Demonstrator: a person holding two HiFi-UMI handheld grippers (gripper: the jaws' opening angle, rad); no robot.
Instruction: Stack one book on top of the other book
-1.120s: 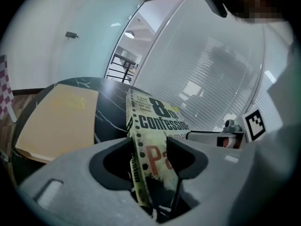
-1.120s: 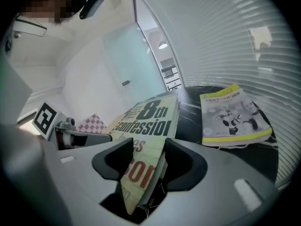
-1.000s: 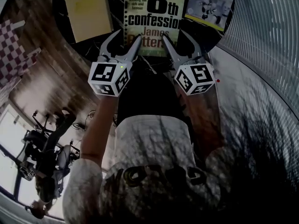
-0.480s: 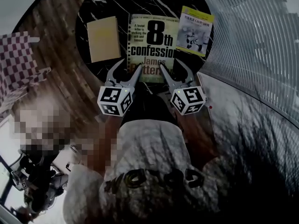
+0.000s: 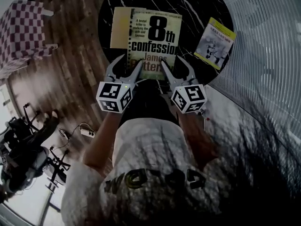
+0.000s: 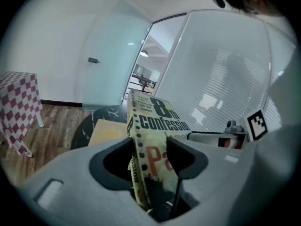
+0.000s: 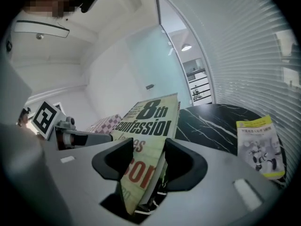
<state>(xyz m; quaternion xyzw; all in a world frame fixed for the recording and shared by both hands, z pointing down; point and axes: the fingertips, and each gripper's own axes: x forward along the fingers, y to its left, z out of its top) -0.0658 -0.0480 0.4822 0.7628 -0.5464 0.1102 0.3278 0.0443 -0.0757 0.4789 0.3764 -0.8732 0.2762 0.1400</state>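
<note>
A thick paperback book [image 5: 153,36] with "8th confession" on its cover hangs tilted above the round black marble table [image 5: 197,4]. My left gripper [image 5: 126,67] is shut on its near left edge and my right gripper [image 5: 175,66] is shut on its near right edge. In the left gripper view the book [image 6: 150,126] stands between the jaws of the left gripper [image 6: 148,147]. The right gripper [image 7: 146,157] clamps the book [image 7: 146,121] likewise. A plain yellow book [image 5: 120,27] lies on the table, partly hidden under the held book's left side, and also shows as the yellow book [image 6: 108,131].
A thin yellow booklet [image 5: 215,44] lies at the table's right edge, seen too as the booklet [image 7: 261,145]. A checked pink-and-white stool [image 5: 28,32] stands on the wooden floor to the left. A glass wall with blinds [image 5: 268,46] runs along the right.
Both grippers have risen with the paperback and carried it left; it now overlaps the yellow book, which earlier lay apart to its left.
</note>
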